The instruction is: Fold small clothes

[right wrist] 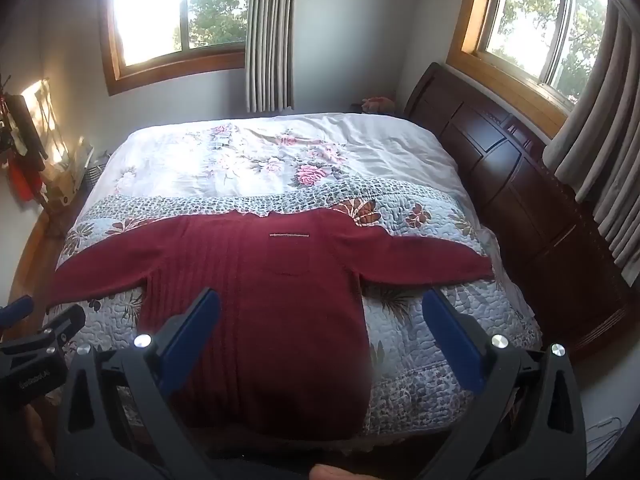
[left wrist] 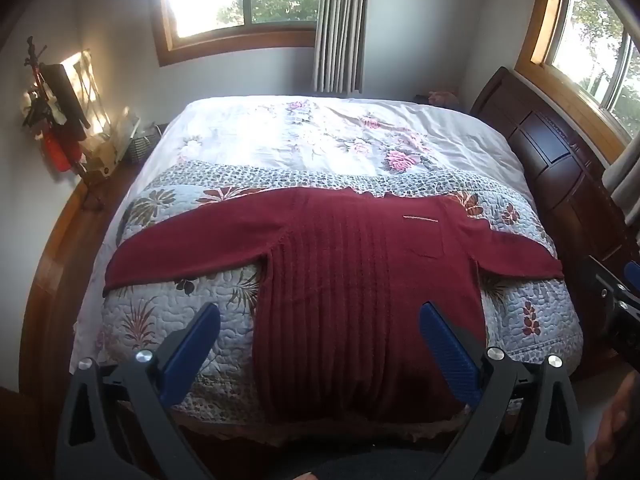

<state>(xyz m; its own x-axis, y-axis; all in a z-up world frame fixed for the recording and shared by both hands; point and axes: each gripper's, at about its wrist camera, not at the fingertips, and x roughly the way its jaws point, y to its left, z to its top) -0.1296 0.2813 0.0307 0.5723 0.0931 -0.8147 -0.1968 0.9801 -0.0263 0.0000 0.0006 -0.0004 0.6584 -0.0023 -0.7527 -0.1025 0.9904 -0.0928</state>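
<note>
A dark red knitted sweater [left wrist: 352, 280] lies flat on the bed, front up, both sleeves spread out sideways; its hem hangs at the near edge. The right wrist view shows the same sweater [right wrist: 260, 300] with its chest pocket. My left gripper [left wrist: 320, 312] hovers open above the sweater's lower body, blue pads wide apart, nothing between them. My right gripper [right wrist: 320, 300] is open too, over the sweater's lower right part. The right gripper's side shows at the left wrist view's right edge [left wrist: 616, 300], and the left gripper at the right wrist view's left edge [right wrist: 40, 328].
The bed carries a floral quilt [left wrist: 152, 320] near me and a white flowered cover [left wrist: 320, 136] beyond. A dark wooden headboard [right wrist: 500, 184] stands at the right. Cluttered items and a wall hanging [left wrist: 56, 120] sit at the left; windows with curtains are behind.
</note>
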